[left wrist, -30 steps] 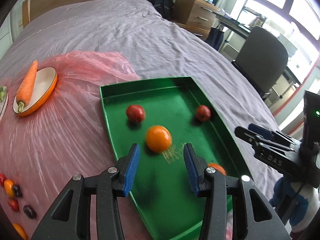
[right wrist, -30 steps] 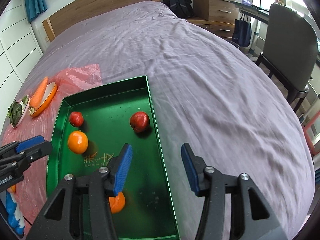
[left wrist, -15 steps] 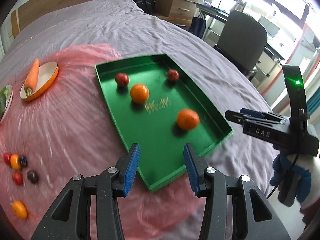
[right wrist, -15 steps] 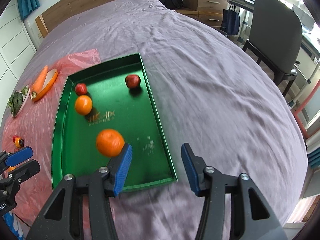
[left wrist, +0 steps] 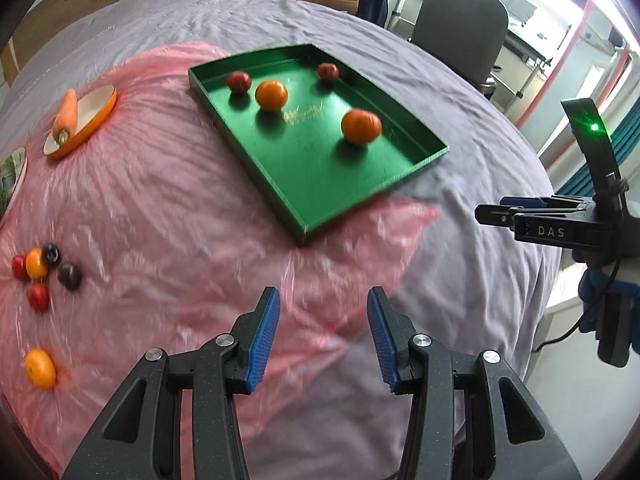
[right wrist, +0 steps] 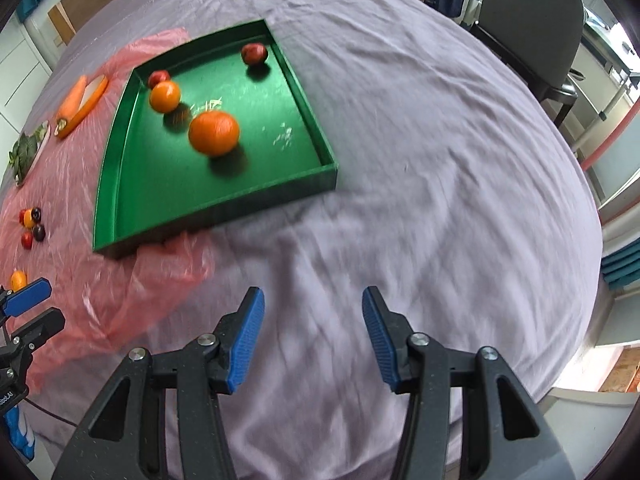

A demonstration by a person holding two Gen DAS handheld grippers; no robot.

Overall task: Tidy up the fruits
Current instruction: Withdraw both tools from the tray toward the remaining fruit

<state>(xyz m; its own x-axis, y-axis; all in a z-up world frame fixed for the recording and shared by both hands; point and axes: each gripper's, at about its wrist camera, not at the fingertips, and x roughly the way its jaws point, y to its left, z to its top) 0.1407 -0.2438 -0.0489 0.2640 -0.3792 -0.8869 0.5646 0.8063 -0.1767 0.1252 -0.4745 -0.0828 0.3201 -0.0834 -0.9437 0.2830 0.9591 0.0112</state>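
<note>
Green tray (left wrist: 320, 168) sits upper centre in the left view, half on the pink plastic sheet (left wrist: 160, 208), half on the purple bedspread (right wrist: 420, 160), and it holds four fruits: two oranges (left wrist: 361, 126) and two small red ones (left wrist: 239, 81), spread apart so none touch. At far left, a cluster of small fruits (left wrist: 42, 270) and a lone orange one (left wrist: 39, 369) wait on the plastic, likely the next pickups. Carrot (left wrist: 66, 114) rests across a dish upper left, kept apart from the fruit. Left gripper (left wrist: 322, 336) hangs at bottom centre, jaws apart, nothing between them. Right gripper (right wrist: 312, 334) is the same, spread and empty over bare bedspread; the blur makes its height hard to judge
</note>
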